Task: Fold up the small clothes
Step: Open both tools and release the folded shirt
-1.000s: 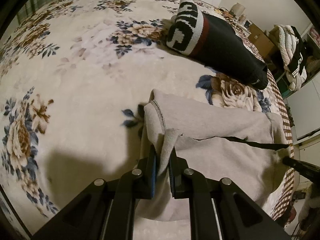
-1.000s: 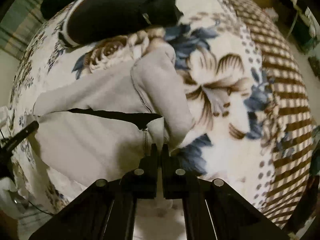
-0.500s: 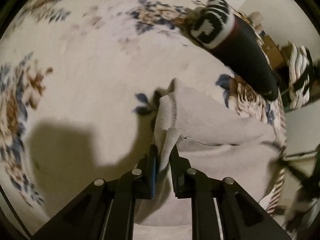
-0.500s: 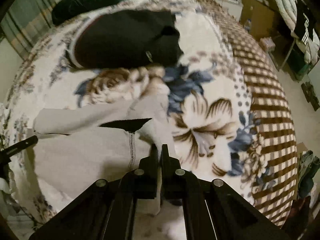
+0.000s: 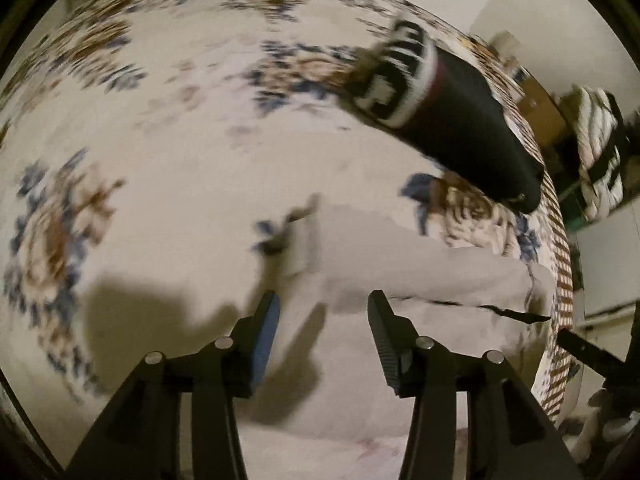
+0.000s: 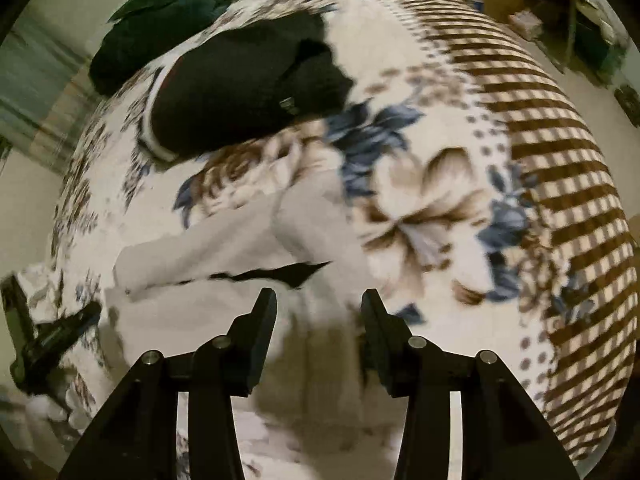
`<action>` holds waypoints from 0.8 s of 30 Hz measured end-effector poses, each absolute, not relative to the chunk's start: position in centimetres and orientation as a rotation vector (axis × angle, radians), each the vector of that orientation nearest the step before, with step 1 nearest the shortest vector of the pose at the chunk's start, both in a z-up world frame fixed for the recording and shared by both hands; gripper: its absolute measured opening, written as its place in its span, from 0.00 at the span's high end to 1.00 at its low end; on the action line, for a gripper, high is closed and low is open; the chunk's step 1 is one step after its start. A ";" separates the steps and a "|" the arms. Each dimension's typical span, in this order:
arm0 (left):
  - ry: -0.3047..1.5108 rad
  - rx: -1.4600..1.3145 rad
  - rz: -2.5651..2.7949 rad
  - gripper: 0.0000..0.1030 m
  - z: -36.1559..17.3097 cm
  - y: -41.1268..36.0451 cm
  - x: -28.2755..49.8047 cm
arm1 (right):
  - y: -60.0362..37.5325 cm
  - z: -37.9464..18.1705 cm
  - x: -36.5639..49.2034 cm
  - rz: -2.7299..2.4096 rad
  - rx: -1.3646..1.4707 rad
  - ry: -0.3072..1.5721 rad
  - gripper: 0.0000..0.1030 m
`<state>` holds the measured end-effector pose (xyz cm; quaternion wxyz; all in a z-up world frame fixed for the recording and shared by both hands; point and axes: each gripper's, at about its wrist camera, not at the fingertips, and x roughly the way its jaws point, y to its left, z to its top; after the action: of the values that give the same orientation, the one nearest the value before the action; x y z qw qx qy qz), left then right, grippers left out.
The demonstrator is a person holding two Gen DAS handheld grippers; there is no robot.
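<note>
Viewing along the left hand-held gripper (image 5: 322,306), released with jaws wide over the grey garment (image 5: 400,264) folded on the bed (image 5: 160,128), withdraw straight upward, then lift the equally released right hand-held gripper (image 6: 318,304) without snagging the fold.

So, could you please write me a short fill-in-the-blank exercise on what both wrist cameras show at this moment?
1. The jaws of the left gripper stand ____.
2. The folded garment beneath both grippers is ____ in colour.
3. Farther back on the floral blanket lies a second folded garment, which is mostly ____.
4. The right gripper holds ____ between its jaws.

Missing words: open; grey; black; nothing
</note>
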<state>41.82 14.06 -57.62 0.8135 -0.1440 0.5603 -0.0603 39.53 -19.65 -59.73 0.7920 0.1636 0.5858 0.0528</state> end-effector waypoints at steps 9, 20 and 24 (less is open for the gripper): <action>1.297 -0.286 -0.104 0.54 -63.4 13.7 46.5 | -20.9 -65.9 41.5 -0.006 0.349 1.371 0.55; 1.258 -0.205 -0.127 0.34 -57.7 9.8 40.8 | -25.3 -67.7 28.9 -0.117 1.145 1.193 0.32; 1.296 -0.123 -0.157 0.32 -58.6 6.4 38.1 | -25.5 -68.6 27.9 -0.174 1.211 1.119 0.32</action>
<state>38.14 6.35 -58.57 0.7927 -0.0572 0.6026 -0.0730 27.95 -25.53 -68.57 0.6757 0.5385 0.4975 -0.0774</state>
